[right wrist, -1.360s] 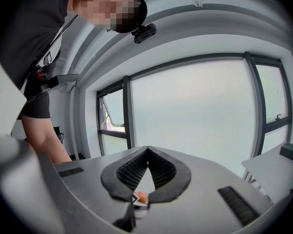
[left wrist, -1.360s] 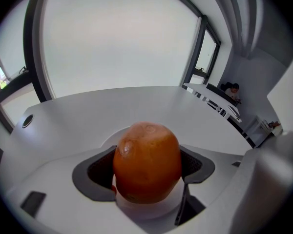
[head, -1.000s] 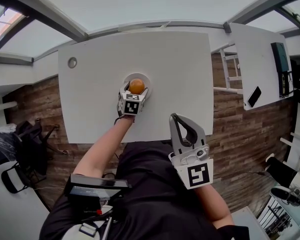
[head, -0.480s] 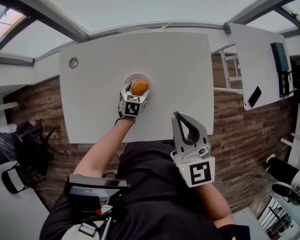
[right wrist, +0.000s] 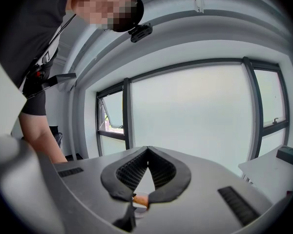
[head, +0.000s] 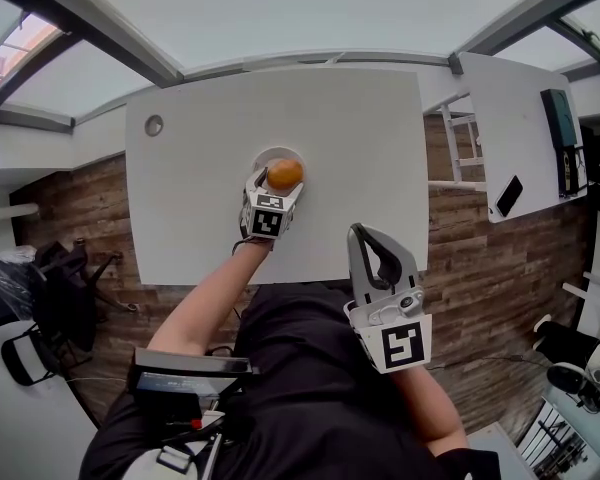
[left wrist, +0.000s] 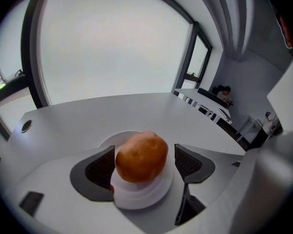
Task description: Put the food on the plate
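**Food resting on the plate between the opened left jaws**

Since a second ago the food (head: 285,174) has shifted slightly toward the right side of the plate (head: 263,158), and its outline has changed from round to more oblong. The left gripper (head: 275,186) remains at the plate's near edge. In the left gripper view its jaws stand apart, one on either side of the food. The left pad (left wrist: 100,165) lies just beside the food, and a clear gap shows at the right pad (left wrist: 188,162). The orange-brown food sits on the small white plate, which stands near the middle of the white table (head: 200,198).

The right gripper (head: 354,234) is held well apart from the plate, at the table's near edge and in front of the person's torso. Its jaw tips meet and nothing lies between them. Through the opening below its closed jaws, the right gripper view shows a small part of the food and plate. A round fitting (head: 154,125) sits in the table's far left corner.
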### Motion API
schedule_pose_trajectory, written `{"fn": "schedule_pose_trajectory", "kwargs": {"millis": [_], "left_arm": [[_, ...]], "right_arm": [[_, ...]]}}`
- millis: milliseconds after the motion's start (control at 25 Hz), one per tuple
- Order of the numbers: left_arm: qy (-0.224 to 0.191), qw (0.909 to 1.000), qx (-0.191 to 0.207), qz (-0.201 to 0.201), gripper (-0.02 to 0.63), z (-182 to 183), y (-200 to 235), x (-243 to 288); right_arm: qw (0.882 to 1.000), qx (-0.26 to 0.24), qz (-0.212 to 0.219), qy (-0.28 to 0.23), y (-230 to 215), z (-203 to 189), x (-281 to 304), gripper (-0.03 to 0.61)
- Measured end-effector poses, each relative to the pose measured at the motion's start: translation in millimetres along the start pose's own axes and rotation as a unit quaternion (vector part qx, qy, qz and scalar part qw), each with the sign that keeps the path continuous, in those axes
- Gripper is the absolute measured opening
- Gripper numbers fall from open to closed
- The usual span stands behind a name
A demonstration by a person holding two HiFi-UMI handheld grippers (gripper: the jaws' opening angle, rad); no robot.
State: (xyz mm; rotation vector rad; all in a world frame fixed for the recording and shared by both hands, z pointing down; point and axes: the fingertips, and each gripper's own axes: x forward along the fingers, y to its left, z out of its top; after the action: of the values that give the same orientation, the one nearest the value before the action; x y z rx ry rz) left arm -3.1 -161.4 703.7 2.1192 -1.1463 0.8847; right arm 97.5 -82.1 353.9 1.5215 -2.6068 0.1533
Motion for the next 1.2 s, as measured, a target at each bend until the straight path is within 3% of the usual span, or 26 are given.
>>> {"fn": "schedule_pose_trajectory", "kwargs": {"millis": [600,800,920,1040,1120,1200], "left_arm": [[-0.084,0.996,-0.03,-0.001,0.368,35,-20,-70],[-0.155,0.9875,-0.024,0.014,0.368,53,-23,-104],[-0.171,0.9847,-0.016,0.03,0.368,58,-24,-128],[-0.197,0.9801,-0.017,0.015,0.367,67,-34,-150],[-0.217,0.976,-0.01,0.008,0.319,75,-42,-167],[-0.24,0.9708,0.005,0.014,0.318,78,-45,-182]], "right_arm": [[1.0,0.015,0.004,-0.017,17,5,-18,0.006],[0.999,0.017,0.014,-0.023,28,6,-19,0.006],[0.999,0.017,0.022,-0.027,38,8,-20,0.006],[0.999,0.018,0.028,-0.033,44,12,-19,0.006],[0.999,0.017,0.031,-0.037,47,14,-18,0.006],[0.998,0.017,0.034,-0.04,51,14,-19,0.006]]}}
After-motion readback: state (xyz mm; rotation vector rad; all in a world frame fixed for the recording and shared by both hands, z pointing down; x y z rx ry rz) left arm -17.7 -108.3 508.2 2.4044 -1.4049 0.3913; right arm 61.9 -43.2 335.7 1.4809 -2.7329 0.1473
